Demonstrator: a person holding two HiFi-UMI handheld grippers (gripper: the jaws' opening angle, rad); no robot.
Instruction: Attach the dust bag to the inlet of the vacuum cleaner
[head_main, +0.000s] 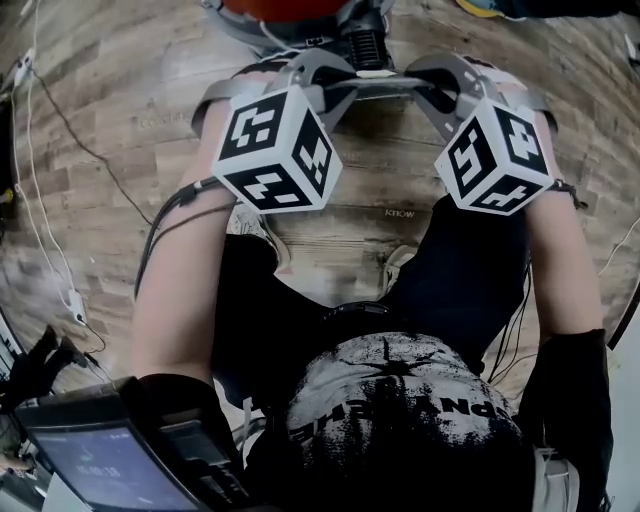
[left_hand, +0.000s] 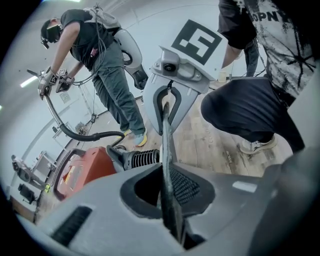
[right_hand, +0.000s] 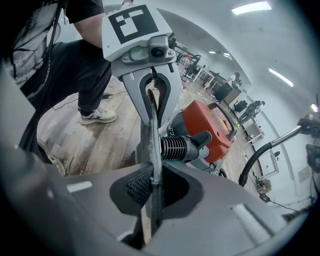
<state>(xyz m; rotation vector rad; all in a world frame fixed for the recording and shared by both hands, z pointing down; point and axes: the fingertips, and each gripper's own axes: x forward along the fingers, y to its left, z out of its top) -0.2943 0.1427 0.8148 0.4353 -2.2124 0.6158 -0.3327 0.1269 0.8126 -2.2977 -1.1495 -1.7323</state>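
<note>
My left tongs (left_hand: 167, 197) and right tongs (right_hand: 152, 195) both clamped on the thin dust bag (left_hand: 165, 132) held edge-on between them, red vacuum cleaner (right_hand: 210, 122) at twelve o'clock on the wooden floor (head_main: 120, 150), just beyond the bag.

L gripper (left_hand: 166, 186) & R gripper (right_hand: 151, 187): grey plastic bodies, black cross-ribbed pads (left_hand: 186, 186). Marker cubes (head_main: 275, 150): white w/ black square patterns. Thin flat dust bag (right_hand: 149, 132), seen edge-on: dark grey, tan strip. Vacuum cleaner body (right_hand: 207, 122): orange-red; ribbed hose cuff (right_hand: 175, 147) black. Plank floor (head_main: 340, 235): pale brown wood grain. Person's T-shirt (head_main: 400, 410): grey-white w/ black print; trousers (head_main: 470, 270) black.
</note>
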